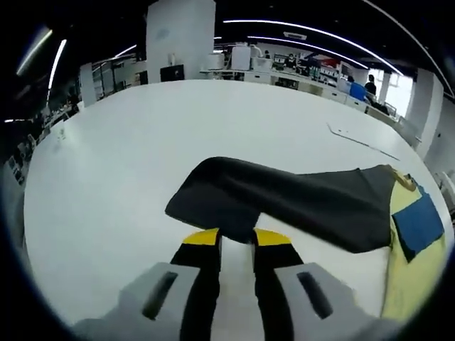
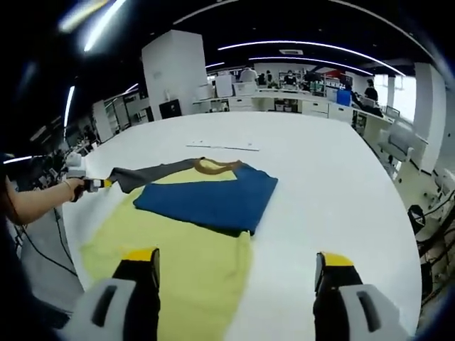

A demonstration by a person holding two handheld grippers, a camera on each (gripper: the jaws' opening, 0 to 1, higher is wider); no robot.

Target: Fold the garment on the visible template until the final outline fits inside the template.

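Observation:
A garment lies on the white table (image 2: 334, 177): a yellow-green body (image 2: 178, 270), a blue part (image 2: 213, 195) folded over it, a brown collar (image 2: 213, 167) and a dark grey sleeve (image 2: 142, 175) stretched out to the left. My left gripper (image 1: 237, 238) has its jaws nearly together on the edge of the dark grey sleeve (image 1: 284, 199). It also shows as the left gripper (image 2: 91, 185) in a person's hand (image 2: 70, 189) at the sleeve's end. My right gripper (image 2: 238, 259) stands open above the near edge of the yellow-green fabric, holding nothing.
A thin pale strip (image 2: 222, 147) lies on the table beyond the collar. Bare table (image 1: 142, 142) spreads far and left of the sleeve. A white pillar (image 2: 174, 71), desks and people stand at the back of the room. Cables (image 2: 50, 256) hang off the table's left side.

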